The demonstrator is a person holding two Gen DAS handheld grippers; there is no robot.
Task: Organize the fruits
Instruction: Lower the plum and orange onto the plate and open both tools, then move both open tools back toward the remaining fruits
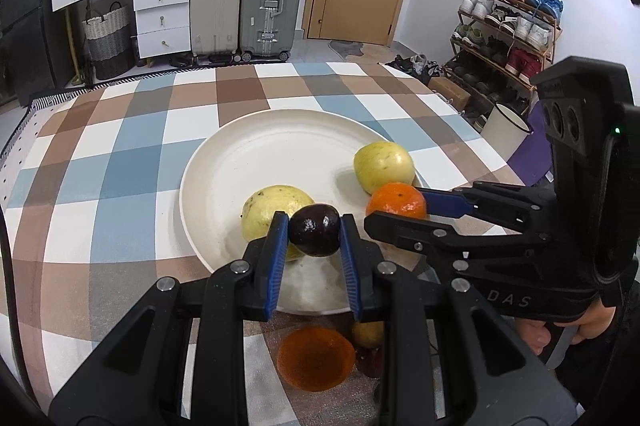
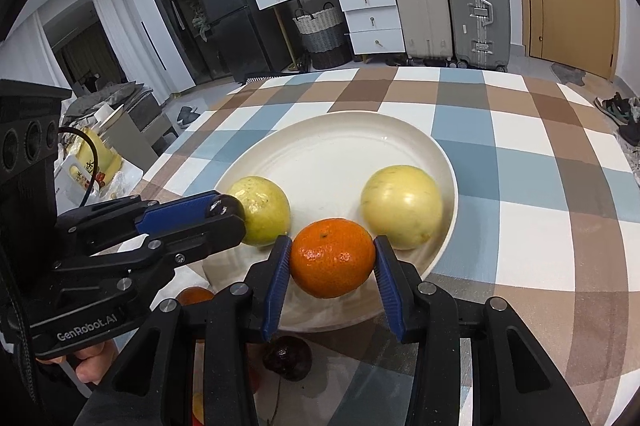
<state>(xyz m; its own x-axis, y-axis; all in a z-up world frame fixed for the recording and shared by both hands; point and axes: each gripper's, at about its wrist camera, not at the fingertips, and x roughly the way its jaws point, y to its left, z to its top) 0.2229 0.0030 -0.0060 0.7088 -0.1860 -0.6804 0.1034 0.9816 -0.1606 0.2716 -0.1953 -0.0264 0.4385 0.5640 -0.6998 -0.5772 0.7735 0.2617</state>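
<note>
1. Small dark purple round fruit (image 1: 315, 234) clamped between my left gripper (image 1: 314, 238) pads, over near rim of white round ceramic plate (image 1: 248, 145).
2. Round orange tangerine (image 2: 333, 257) clamped in my right gripper (image 2: 332, 260), just ahead of two yellow-green round fruits (image 2: 402, 205) on plate.

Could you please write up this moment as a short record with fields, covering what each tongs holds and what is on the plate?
left tongs: shut on a dark purple fruit, over the plate's near edge
right tongs: shut on an orange, over the plate's near edge
plate: white, on the checked tablecloth, holding two yellow-green fruits
still off the plate: more fruit near the tongs, including another orange
</note>
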